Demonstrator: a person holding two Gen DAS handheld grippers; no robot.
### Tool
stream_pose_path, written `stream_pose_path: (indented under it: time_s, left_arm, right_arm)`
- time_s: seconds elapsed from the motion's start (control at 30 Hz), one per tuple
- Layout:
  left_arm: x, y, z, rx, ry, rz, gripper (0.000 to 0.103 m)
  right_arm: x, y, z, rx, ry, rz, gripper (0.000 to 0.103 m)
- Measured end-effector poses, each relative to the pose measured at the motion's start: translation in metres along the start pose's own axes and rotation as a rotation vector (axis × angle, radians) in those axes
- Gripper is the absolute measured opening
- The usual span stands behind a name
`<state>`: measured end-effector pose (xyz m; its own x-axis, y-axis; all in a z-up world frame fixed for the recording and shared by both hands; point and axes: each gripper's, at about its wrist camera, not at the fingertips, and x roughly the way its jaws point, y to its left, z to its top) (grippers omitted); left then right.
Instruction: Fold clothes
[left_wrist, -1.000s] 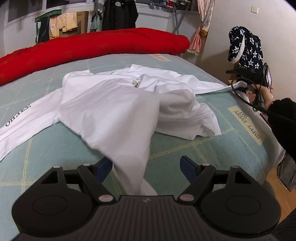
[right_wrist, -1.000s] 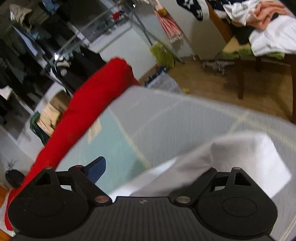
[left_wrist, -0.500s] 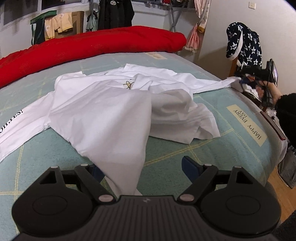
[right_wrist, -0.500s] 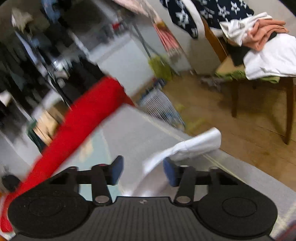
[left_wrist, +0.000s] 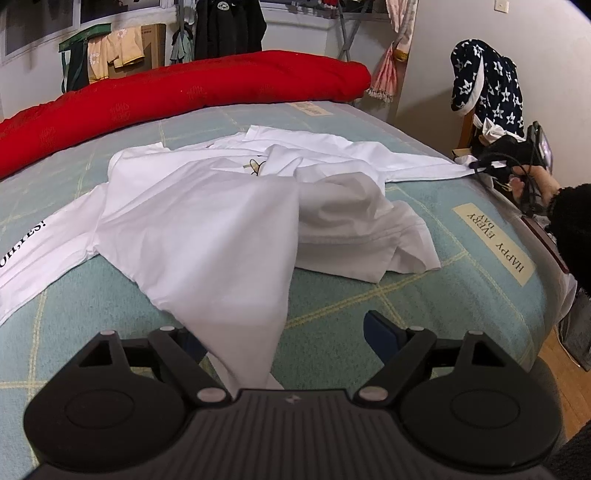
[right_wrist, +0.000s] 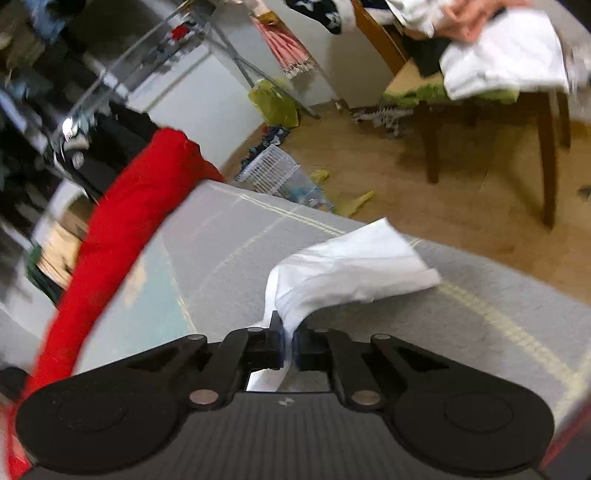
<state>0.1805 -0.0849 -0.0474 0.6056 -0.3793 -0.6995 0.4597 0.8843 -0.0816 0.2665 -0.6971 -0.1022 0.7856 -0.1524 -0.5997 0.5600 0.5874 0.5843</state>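
While the right claw is pinching a sleeve of the white shirt at 3 o'clock, the left claw is gaping wide.

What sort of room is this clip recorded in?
Most likely a lived-in bedroom: a bed with a checked cover and a rolled red duvet, clothes hanging along the wall, and a wooden chair piled with laundry.
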Motion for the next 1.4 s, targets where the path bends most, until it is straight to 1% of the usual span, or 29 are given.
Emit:
stream_pose_path:
  time_s: [0.1,0.17,0.23,0.27,0.3,0.37,0.43,0.5,0.53,0.57,0.6,0.67,0.73,0.77,0.8,1.03,1.13,1.23,1.4]
  left_arm:
    - [-0.001,0.002,-0.001,-0.006,-0.005,-0.004,0.085]
    - [-0.003,0.002,-0.002,-0.010,-0.008,-0.010,0.085]
    - [-0.004,0.003,-0.003,-0.011,-0.009,-0.012,0.085]
    - [-0.005,0.003,-0.004,-0.011,-0.010,-0.012,0.085]
    - [-0.007,0.004,-0.004,-0.012,-0.012,-0.015,0.085]
    - [-0.011,0.005,-0.006,-0.015,-0.017,-0.025,0.085]
    - [-0.015,0.008,-0.007,-0.020,-0.023,-0.025,0.085]
    - [-0.019,0.011,-0.008,-0.026,-0.029,-0.021,0.085]
    - [-0.020,0.013,-0.008,-0.028,-0.034,-0.018,0.085]
    - [-0.022,0.014,-0.009,-0.030,-0.038,-0.014,0.085]
    - [-0.023,0.015,-0.009,-0.032,-0.041,-0.011,0.085]
    - [-0.026,0.018,-0.012,-0.037,-0.047,-0.002,0.085]
    - [-0.029,0.021,-0.015,-0.044,-0.049,0.007,0.085]
    - [-0.030,0.024,-0.017,-0.050,-0.049,0.014,0.085]
    - [-0.031,0.026,-0.019,-0.054,-0.049,0.022,0.085]
    - [-0.037,0.039,-0.036,-0.089,-0.036,0.048,0.085]
    - [-0.038,0.043,-0.042,-0.104,-0.035,0.038,0.085]
    - [-0.037,0.044,-0.045,-0.111,-0.039,0.024,0.085]
    - [-0.025,0.040,-0.046,-0.105,-0.030,0.015,0.085]
  right_arm:
    - [-0.020,0.001,-0.003,-0.077,0.012,-0.049,0.008]
    - [-0.031,-0.004,-0.007,-0.100,0.039,-0.085,0.008]
    - [-0.039,-0.009,-0.012,-0.114,0.073,-0.124,0.010]
    - [-0.040,-0.011,-0.014,-0.121,0.093,-0.151,0.015]
    - [-0.041,-0.012,-0.016,-0.130,0.111,-0.179,0.023]
    - [-0.046,-0.009,-0.020,-0.151,0.132,-0.231,0.032]
    - [-0.053,0.000,-0.023,-0.175,0.125,-0.250,0.034]
    - [-0.060,0.010,-0.027,-0.201,0.120,-0.262,0.043]
    - [-0.064,0.017,-0.031,-0.221,0.125,-0.248,0.046]
    - [-0.068,0.024,-0.035,-0.241,0.129,-0.233,0.052]
    - [-0.071,0.031,-0.040,-0.261,0.134,-0.218,0.055]
    - [-0.079,0.045,-0.049,-0.301,0.143,-0.189,0.056]
    - [-0.086,0.060,-0.059,-0.343,0.153,-0.157,0.059]
    - [-0.090,0.069,-0.067,-0.371,0.163,-0.128,0.063]
    - [-0.095,0.079,-0.078,-0.400,0.177,-0.089,0.066]
    - [-0.122,0.132,-0.163,-0.546,0.308,0.226,0.067]
    - [-0.125,0.143,-0.195,-0.566,0.369,0.326,0.066]
    - [-0.120,0.143,-0.215,-0.553,0.401,0.369,0.066]
    - [-0.104,0.127,-0.232,-0.431,0.434,0.430,0.067]
